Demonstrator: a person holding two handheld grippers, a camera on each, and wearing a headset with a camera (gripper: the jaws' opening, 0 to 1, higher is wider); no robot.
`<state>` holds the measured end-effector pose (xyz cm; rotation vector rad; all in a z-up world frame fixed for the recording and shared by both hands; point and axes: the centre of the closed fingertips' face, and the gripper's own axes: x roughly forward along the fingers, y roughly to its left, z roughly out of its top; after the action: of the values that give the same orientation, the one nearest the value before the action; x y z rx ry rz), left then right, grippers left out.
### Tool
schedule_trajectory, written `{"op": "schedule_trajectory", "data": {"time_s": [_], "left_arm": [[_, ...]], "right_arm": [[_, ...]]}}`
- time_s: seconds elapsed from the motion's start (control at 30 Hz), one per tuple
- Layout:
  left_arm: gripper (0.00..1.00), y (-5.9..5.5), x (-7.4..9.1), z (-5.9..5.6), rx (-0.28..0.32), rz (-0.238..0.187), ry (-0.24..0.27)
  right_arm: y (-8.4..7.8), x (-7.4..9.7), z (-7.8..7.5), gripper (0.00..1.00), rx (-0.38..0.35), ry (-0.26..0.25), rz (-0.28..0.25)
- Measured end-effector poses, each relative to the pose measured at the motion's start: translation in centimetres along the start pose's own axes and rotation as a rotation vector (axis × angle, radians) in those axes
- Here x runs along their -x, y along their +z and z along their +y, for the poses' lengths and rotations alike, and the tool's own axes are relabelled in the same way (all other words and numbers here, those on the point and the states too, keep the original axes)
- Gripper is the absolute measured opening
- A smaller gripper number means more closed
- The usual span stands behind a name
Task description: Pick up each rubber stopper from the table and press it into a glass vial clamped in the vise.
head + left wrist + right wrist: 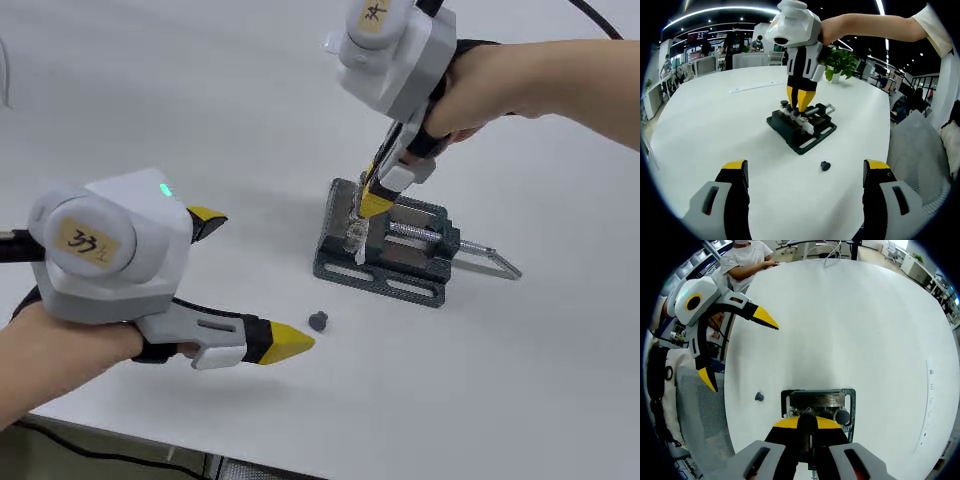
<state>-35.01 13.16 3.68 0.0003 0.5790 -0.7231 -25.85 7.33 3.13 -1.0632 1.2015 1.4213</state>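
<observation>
Pinched shut with the right gripper [372, 205]: a dark round rubber stopper [807, 418], yellow wedge tips over clear glass vials [357, 237] in the dark metal vise [400, 265] mid-table [200, 90]. Gaping wide with the left gripper [255, 280]. Toward the near edge, on smooth white: a second stopper [318, 321], small and grey.

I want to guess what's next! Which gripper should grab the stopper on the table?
Probably left: the left gripper is open, with the loose stopper just ahead; the right gripper is at the vise, shut on another stopper.
</observation>
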Motion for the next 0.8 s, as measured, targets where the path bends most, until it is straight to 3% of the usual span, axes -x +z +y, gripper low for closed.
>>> {"op": "schedule_trajectory", "data": {"time_s": [0.03, 0.1, 0.13, 0.2, 0.23, 0.5, 0.8], "left_arm": [[0.95, -0.03, -0.02, 0.03, 0.001, 0.0, 0.001], [0.94, -0.09, -0.09, -0.01, 0.005, -0.001, -0.003], [0.94, -0.13, -0.15, -0.11, 0.006, 0.001, -0.004], [0.94, -0.16, -0.22, -0.24, 0.005, 0.001, -0.007], [0.94, -0.16, -0.24, -0.29, 0.006, 0.001, -0.009], [0.94, -0.37, -0.22, -0.37, 0.012, 0.003, -0.01], [0.94, -0.38, -0.2, -0.35, 0.012, 0.004, -0.011]], "right_arm": [[0.0, -0.02, -0.33, 0.05, 0.037, -0.012, -0.001], [-0.08, -0.02, -0.28, 0.05, 0.032, -0.016, 0.002], [-0.34, 0.03, -0.07, 0.05, 0.094, -0.026, 0.01], [-0.25, 0.0, -0.28, 0.06, 0.087, -0.026, 0.014], [-0.24, 0.02, -0.35, 0.06, 0.131, -0.028, 0.016], [-0.3, -0.05, 0.06, 0.07, 0.221, -0.047, 0.035], [-0.3, -0.02, 0.36, 0.09, 0.25, -0.049, 0.041]]}}
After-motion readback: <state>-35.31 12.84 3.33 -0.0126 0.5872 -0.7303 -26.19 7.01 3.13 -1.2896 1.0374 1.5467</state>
